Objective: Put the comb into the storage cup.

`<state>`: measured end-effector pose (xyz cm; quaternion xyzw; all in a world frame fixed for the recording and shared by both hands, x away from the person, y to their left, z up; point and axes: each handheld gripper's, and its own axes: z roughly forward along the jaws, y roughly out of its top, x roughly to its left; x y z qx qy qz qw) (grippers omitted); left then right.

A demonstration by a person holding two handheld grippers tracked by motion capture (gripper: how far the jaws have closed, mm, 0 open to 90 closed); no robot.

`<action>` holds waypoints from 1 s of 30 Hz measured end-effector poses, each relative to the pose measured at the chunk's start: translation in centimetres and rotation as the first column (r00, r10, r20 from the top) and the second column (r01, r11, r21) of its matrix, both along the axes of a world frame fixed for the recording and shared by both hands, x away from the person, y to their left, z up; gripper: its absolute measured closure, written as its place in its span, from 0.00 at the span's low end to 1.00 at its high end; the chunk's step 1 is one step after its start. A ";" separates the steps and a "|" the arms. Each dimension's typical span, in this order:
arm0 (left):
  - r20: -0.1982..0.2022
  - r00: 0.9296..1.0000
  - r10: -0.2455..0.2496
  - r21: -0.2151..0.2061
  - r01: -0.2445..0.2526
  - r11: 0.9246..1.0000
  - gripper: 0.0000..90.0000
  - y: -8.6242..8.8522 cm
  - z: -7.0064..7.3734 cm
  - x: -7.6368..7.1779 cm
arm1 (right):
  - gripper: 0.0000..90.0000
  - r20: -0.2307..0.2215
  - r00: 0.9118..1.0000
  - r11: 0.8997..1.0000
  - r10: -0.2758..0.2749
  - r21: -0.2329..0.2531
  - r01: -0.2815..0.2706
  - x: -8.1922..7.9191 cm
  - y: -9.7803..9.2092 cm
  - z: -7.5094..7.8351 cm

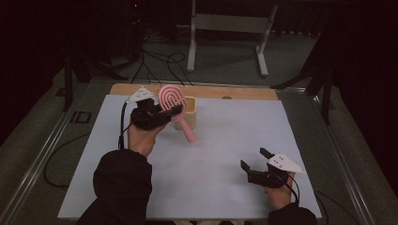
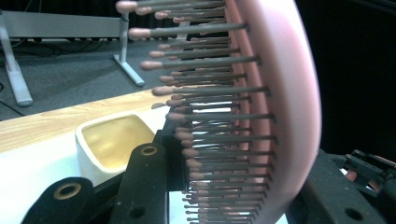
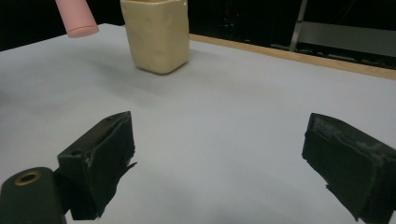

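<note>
Your left hand-held gripper (image 1: 165, 111) is clamped on the pink hairbrush (image 1: 172, 101), gripping it at the head, and holds it off the counter (image 1: 220, 154). The brush head sits just beside the cream cup (image 1: 187, 111), on the cup's left and partly in front of it in the high view, with the handle slanting down past the cup's near side, its tip clear of the counter surface. In the left gripper view the bristles (image 2: 205, 116) run across the frame from the pink back of the brush (image 2: 289, 102) towards the cup (image 2: 112, 144), whose open mouth shows just beyond your jaws.

Your right hand-held gripper (image 1: 256, 161) is well apart from the cup, on its near right, low over the counter. Its jaws stand wide apart with nothing between them; in the right gripper view you see bare counter (image 3: 219, 126) in the gap, the cup (image 3: 156, 35) upright beyond, and the handle end of the hairbrush (image 3: 77, 18) hanging just left of the cup.
</note>
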<state>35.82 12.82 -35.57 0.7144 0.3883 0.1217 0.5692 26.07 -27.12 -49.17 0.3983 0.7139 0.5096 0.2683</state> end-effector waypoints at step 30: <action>0.021 0.999 0.030 -0.005 -0.030 1.000 0.71 0.4 1.2 1.4 | 0.10 -0.002 1.000 1.000 0.001 -0.001 -0.001 0.0 0.1 0.0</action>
